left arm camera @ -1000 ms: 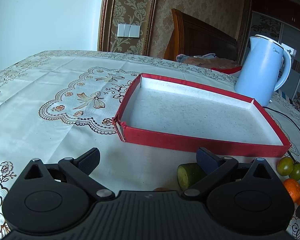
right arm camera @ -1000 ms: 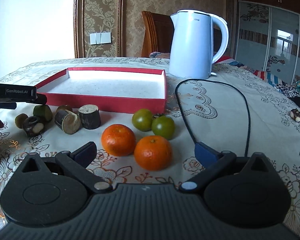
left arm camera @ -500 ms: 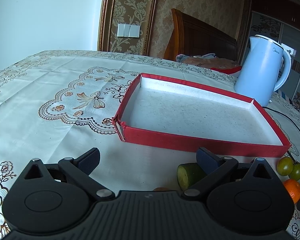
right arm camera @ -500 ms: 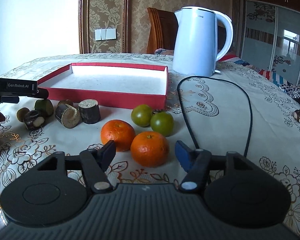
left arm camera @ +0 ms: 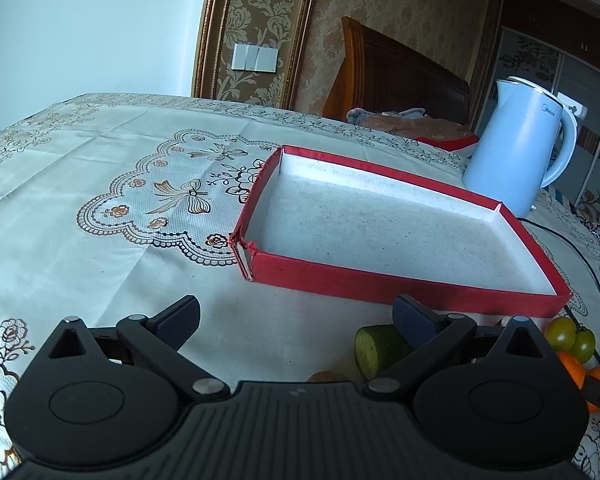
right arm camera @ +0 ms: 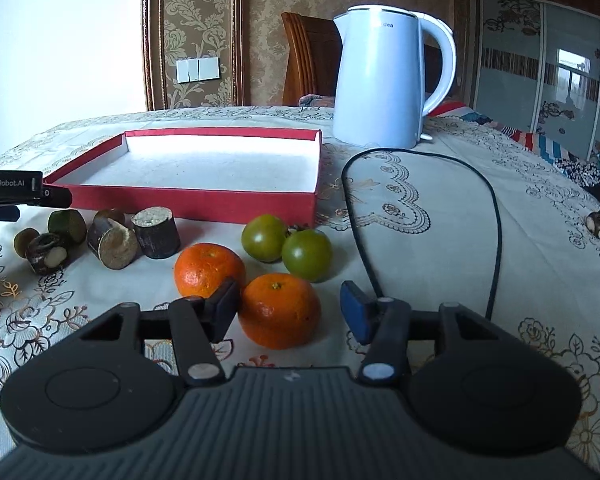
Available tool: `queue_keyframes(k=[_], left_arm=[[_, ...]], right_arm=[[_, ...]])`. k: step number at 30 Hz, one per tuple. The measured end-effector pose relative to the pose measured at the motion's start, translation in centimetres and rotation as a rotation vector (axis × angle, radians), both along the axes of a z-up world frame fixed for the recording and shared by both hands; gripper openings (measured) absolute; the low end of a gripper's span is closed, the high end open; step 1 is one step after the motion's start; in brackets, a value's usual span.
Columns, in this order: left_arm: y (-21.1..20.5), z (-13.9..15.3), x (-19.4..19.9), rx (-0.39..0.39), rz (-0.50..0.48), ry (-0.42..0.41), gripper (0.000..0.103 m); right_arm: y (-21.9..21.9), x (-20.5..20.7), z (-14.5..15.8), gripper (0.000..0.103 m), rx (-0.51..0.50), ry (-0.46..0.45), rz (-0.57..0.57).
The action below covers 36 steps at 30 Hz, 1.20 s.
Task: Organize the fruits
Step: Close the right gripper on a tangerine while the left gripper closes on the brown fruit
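Note:
Two oranges lie on the tablecloth in front of an empty red tray (right arm camera: 204,200). My right gripper (right arm camera: 290,310) is open around the nearer orange (right arm camera: 280,310), left pad close to it, right pad apart. The other orange (right arm camera: 208,268) sits just left behind. Two green tomatoes (right arm camera: 288,246) lie behind them. My left gripper (left arm camera: 296,320) is open and empty, low over the cloth before the tray (left arm camera: 380,276). A green cut piece (left arm camera: 374,350) lies by its right finger.
A white kettle (right arm camera: 384,80) stands behind the tray, its black cord (right arm camera: 496,216) looping right of the fruit. Brown cut chunks (right arm camera: 132,234) and small green pieces (right arm camera: 66,226) lie left of the oranges. My left gripper also shows at the left edge (right arm camera: 20,194).
My right gripper has moved forward and down to the nearer orange and its jaws have narrowed around it. The left gripper has not moved.

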<state>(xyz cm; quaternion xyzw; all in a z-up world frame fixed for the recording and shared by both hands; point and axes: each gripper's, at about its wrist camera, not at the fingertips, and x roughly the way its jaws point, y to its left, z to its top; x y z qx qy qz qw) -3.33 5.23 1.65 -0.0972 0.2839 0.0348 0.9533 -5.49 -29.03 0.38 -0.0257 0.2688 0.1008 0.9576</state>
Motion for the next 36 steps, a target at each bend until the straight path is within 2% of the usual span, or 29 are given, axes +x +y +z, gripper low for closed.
queue_keyframes(k=[4, 6, 7, 10, 12, 15, 24, 31, 36], left_arm=[[0.8, 0.8, -2.6, 0.033, -0.035, -0.032, 0.103], [0.7, 0.8, -3.3, 0.033, -0.058, -0.016, 0.103], [0.3, 0.7, -3.4, 0.045, -0.071, -0.006, 0.103], [-1.2, 0.4, -3.2, 0.148, -0.099, 0.033, 0.103], [-1.5, 0.3, -3.4, 0.179, -0.094, 0.031, 0.103], [-0.9, 0.4, -4.0, 0.187, -0.069, 0.038, 0.103], [-0.1, 0.0, -3.9, 0.183, -0.036, 0.084, 0.103], [-2.7, 0.2, -3.2, 0.323, -0.051, 0.092, 0.103], [-1.5, 0.0, -4.1, 0.287, -0.054, 0.134, 0.103]], right_arm=[[-0.3, 0.1, -0.2, 0.052, 0.020, -0.004, -0.006], [-0.5, 0.2, -0.3, 0.062, 0.033, -0.001, -0.026], [-0.7, 0.3, -0.4, 0.063, 0.042, -0.001, -0.028], [-0.9, 0.3, -0.5, 0.063, 0.051, -0.002, -0.024], [-0.8, 0.2, -0.6, 0.063, 0.039, -0.013, -0.022], [-0.5, -0.1, -0.7, 0.063, 0.019, -0.029, -0.019], [-0.7, -0.2, -0.8, 0.065, 0.046, -0.026, -0.027], [-0.5, -0.4, -0.9, 0.067, 0.026, -0.024, -0.026], [-0.2, -0.4, -1.2, 0.071, -0.003, -0.009, -0.027]])
